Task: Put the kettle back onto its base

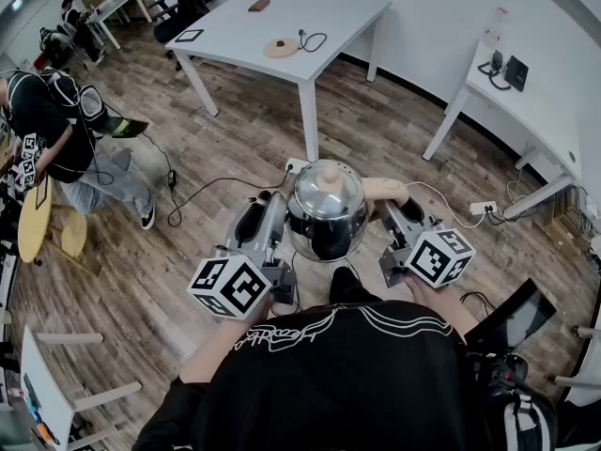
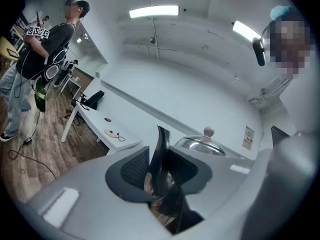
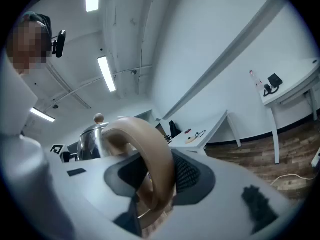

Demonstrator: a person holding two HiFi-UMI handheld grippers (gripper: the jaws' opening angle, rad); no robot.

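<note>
A shiny steel kettle [image 1: 326, 212] with a pale knob on its lid hangs in the air in front of me, above the wood floor. My left gripper [image 1: 272, 216] is shut on its dark spout [image 2: 161, 156], which stands between the pads; the lid [image 2: 202, 144] shows behind. My right gripper [image 1: 390, 212] is shut on the tan curved handle [image 3: 152, 156], with the kettle body [image 3: 91, 138] to the left of it. The round tan base [image 1: 281, 48], with its cord, lies on the white table [image 1: 329, 22] farther ahead. It also shows as the base [image 2: 109, 132] and the base [image 3: 190, 139].
A second white desk [image 1: 526, 111] stands at the right with small devices on it. A person sits at the left [image 1: 47, 125], beside wooden stools. Cables [image 1: 202, 191] and a power strip [image 1: 484, 209] lie on the floor. A black chair is at the far table.
</note>
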